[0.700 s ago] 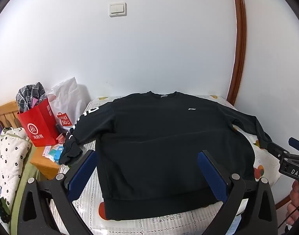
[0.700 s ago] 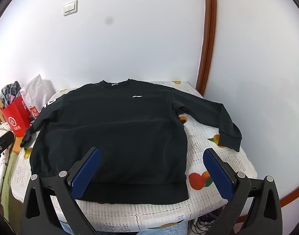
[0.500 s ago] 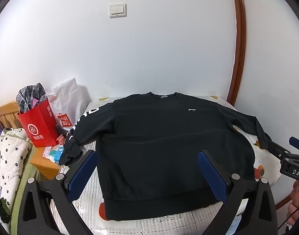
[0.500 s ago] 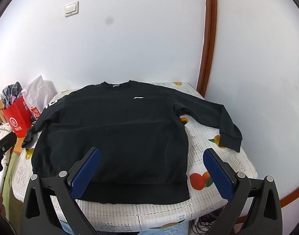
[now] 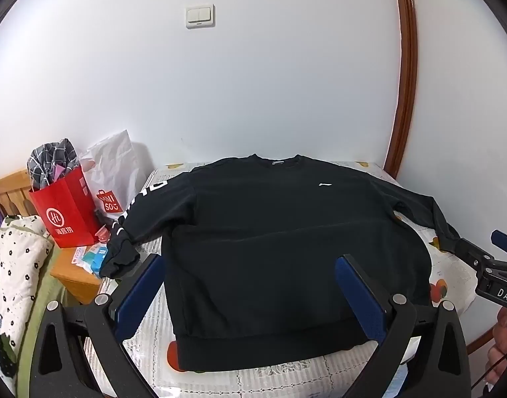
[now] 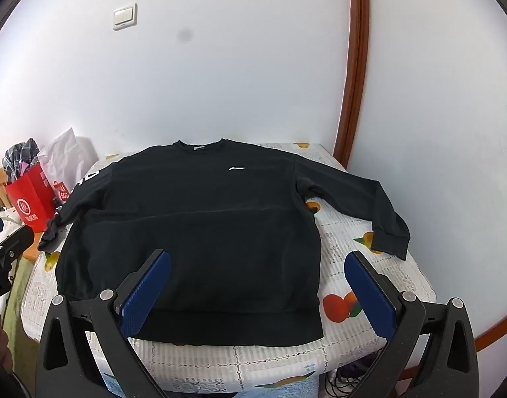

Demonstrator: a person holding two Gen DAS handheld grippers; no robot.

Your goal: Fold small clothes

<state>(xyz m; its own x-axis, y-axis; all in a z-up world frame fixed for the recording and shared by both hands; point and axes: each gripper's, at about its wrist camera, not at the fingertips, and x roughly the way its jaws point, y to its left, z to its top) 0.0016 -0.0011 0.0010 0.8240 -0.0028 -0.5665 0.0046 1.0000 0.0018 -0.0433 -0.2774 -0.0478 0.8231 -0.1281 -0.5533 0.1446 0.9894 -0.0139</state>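
Observation:
A black long-sleeved sweatshirt (image 5: 280,245) lies spread flat, front up, on a table with a fruit-print cloth (image 5: 452,265); it also shows in the right wrist view (image 6: 200,225). Its left sleeve cuff (image 5: 119,258) hangs over the table's left edge. Its right sleeve (image 6: 363,199) lies out across the cloth. My left gripper (image 5: 250,272) is open and empty above the hem. My right gripper (image 6: 256,268) is open and empty above the hem's right part.
A red paper bag (image 5: 66,212) with checked cloth and a white shopping bag (image 5: 114,172) stand on a wooden nightstand (image 5: 74,272) to the left. A bed with dotted bedding (image 5: 11,265) is further left. White walls close in behind and to the right.
The right wrist view has risen slightly and drifted, so the sweatshirt sits a little lower in it. The left gripper has barely moved. Both stay open.

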